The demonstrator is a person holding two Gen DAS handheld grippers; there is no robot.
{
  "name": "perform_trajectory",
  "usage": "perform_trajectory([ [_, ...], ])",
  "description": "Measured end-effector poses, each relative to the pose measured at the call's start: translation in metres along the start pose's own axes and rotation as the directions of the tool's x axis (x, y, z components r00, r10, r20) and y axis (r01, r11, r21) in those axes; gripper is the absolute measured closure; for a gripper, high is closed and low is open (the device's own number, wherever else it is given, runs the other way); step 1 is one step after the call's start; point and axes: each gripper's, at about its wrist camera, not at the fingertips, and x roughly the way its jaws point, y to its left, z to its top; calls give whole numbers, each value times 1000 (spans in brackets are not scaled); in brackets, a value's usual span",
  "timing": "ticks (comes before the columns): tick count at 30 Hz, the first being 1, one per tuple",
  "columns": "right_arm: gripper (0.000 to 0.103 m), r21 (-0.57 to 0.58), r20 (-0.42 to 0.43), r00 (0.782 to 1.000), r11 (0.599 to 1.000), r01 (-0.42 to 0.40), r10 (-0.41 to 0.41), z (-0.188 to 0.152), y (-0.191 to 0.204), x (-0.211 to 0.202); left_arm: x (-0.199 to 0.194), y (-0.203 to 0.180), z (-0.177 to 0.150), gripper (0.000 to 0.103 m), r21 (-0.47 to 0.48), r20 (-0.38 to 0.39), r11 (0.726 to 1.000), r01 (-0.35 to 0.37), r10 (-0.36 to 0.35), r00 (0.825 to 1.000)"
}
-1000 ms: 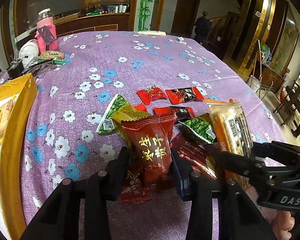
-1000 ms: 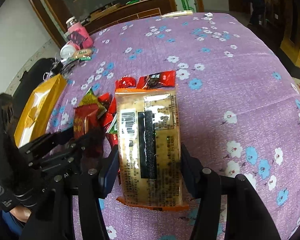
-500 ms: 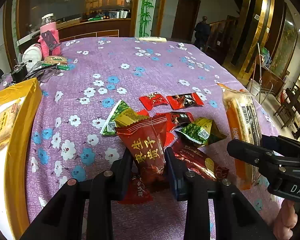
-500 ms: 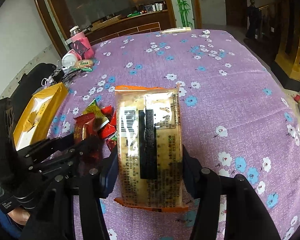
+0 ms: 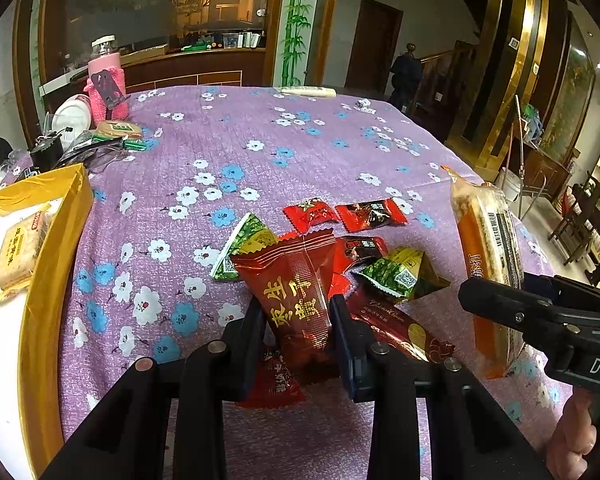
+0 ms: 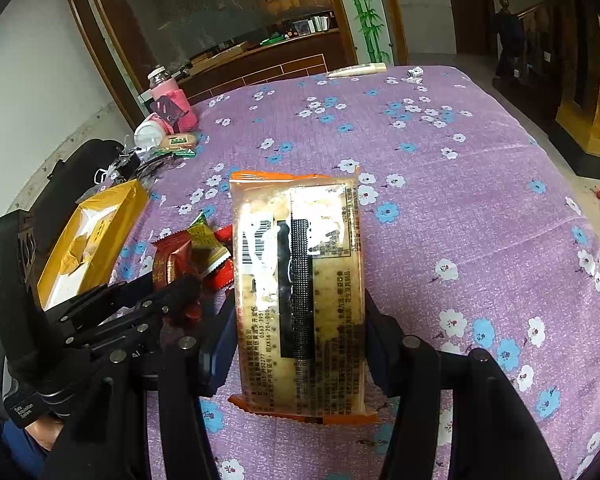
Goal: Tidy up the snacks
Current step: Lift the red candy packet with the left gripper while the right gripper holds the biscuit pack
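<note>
Red packet (image 5: pixel 300 300) in left gripper (image 5: pixel 298 320), cracker pack (image 6: pixel 300 292) in right gripper (image 6: pixel 300 344) (one each)

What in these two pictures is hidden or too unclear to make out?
- Yellow box, left wrist view: its near part runs off the picture edge, so its contents are only partly seen.
- Small red packet, left wrist view: mostly covered by the red snack pouch and left gripper.
- Cracker pack, right wrist view: glare blurs the print.

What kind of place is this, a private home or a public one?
Probably a restaurant or hotel dining hall, not a home. A large round table under a purple flowered cloth, a long wooden counter behind glass, and more tables and chairs at the right suggest this.
</note>
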Motion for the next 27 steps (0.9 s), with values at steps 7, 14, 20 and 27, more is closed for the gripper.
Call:
perform_trajectory([
  [7,49,5,-13,1000,1000,-18,18,0,0,3,-2,1,-1,70,9,10,1000,-19,19,1000],
  [14,49,-7,-12,999,999,-45,45,-1,4,4,-8,-1,-1,70,24,66,996,-85,84,994],
  [20,49,2,-9,999,999,-33,33,0,0,6,-14,0,-1,70,35,115,990,-135,131,985],
  [27,49,7,-16,999,1000,-30,30,0,-1,10,-19,-3,-1,70,47,141,988,-146,138,980],
])
